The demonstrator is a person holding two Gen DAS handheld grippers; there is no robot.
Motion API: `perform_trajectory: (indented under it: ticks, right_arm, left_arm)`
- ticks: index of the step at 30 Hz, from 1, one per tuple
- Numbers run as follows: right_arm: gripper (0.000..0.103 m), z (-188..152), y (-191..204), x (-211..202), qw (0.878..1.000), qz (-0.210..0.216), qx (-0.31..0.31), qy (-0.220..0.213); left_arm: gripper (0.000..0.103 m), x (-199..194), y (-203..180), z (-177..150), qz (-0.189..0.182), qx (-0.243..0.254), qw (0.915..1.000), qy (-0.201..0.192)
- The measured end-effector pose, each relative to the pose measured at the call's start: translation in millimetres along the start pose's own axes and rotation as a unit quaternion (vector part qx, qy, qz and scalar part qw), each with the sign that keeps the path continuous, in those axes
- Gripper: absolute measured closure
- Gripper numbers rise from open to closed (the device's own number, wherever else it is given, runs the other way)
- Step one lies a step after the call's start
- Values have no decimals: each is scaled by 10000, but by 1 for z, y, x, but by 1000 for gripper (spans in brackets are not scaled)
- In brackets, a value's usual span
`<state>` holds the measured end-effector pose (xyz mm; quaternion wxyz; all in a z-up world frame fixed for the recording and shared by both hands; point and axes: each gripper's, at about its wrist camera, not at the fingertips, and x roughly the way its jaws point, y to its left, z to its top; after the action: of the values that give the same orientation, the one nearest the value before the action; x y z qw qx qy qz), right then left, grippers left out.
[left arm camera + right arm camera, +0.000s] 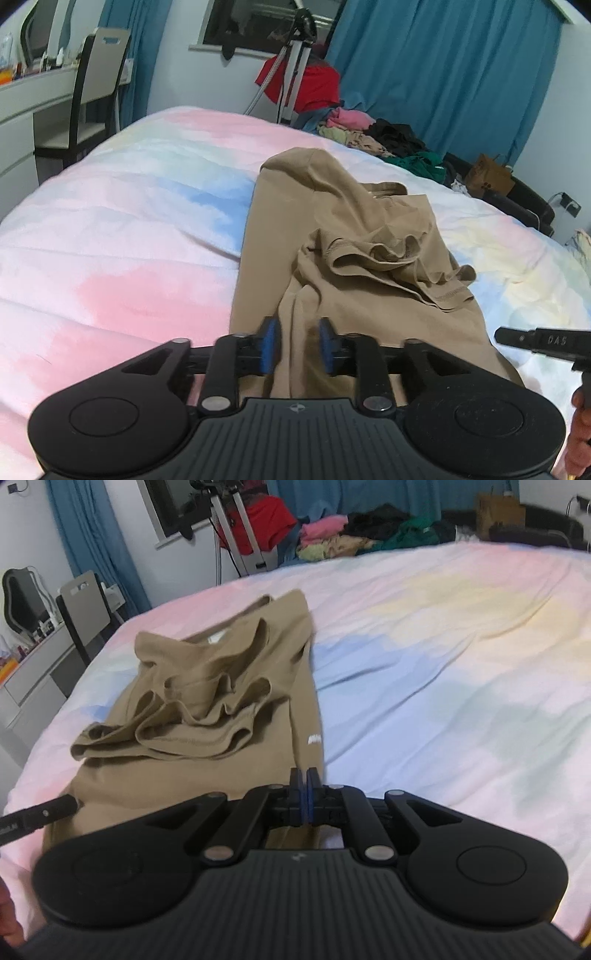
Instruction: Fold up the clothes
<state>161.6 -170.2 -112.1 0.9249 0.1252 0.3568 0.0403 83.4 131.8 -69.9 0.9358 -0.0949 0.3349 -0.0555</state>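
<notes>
A tan shirt [369,236], half folded, was laid at the bed's [110,240] centre, its near hem loosely straddled at six o'clock by the part-open left gripper [295,345], while the right gripper [304,794] was pinched shut over the hem, so slipping cloth could have undone the fold.

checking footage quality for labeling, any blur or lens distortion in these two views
Left wrist view: the left gripper's blue pads are motion-smeared; the tan shirt is fairly sharp; fisheye bows the bed. Right wrist view: softer overall, the bedspread looks smeared, dark corners, the right gripper reasonably crisp.
</notes>
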Motion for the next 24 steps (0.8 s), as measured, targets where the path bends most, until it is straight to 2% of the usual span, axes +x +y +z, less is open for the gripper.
perform_trajectory:
  ticks: [1, 3, 4, 5, 6, 7, 8, 11, 15, 18, 21, 24]
  right_arm:
    - [96, 0, 1, -4, 10000, -7, -37, -27]
    - [94, 0, 6, -12, 9998, 14, -194, -43]
    - [79, 0, 8, -16, 9996, 26, -293, -42]
    - [43, -1, 10, -20, 9993, 67, -352, -71]
    - [26, -3, 11, -26, 9992, 158, -345, -143]
    - [7, -4, 12, -32, 9989, 259, -328, -196]
    - [10, -5, 14, -37, 9986, 348, -326, -217]
    - [10, -7, 15, -54, 9973, 648, -163, -302]
    - [10, -10, 13, -76, 9944, 938, 280, -394]
    - [10, -12, 8, -81, 9887, 1263, 757, -266]
    - [10, -17, 5, -77, 9808, 1525, 1217, -33]
    - [10, -23, 3, -71, 9693, 1815, 1647, 201]
  left_arm:
    - [55, -4, -2, 0, 29, 50, 10000, -35]
    - [48, -12, -8, -1, 75, 126, 9998, -139]
    - [38, -17, -10, -2, 91, 146, 9997, -166]
    - [31, -21, -13, -2, 105, 167, 9996, -179]
    - [20, -24, -15, -3, 124, 167, 9996, -195]
    - [15, -28, -17, -4, 132, 142, 9996, -215]
    - [15, -32, -17, -5, 102, 52, 9997, -200]
    - [13, -44, -11, -12, -138, -397, 9991, -23]
    - [10, -59, 3, -23, -639, -1154, 9909, 258]
    - [8, -58, 13, -32, -1018, -1732, 9781, 535]
    - [8, -40, 22, -41, -1312, -2259, 9597, 1034]
    - [10, -20, 32, -52, -1501, -2793, 9404, 1230]
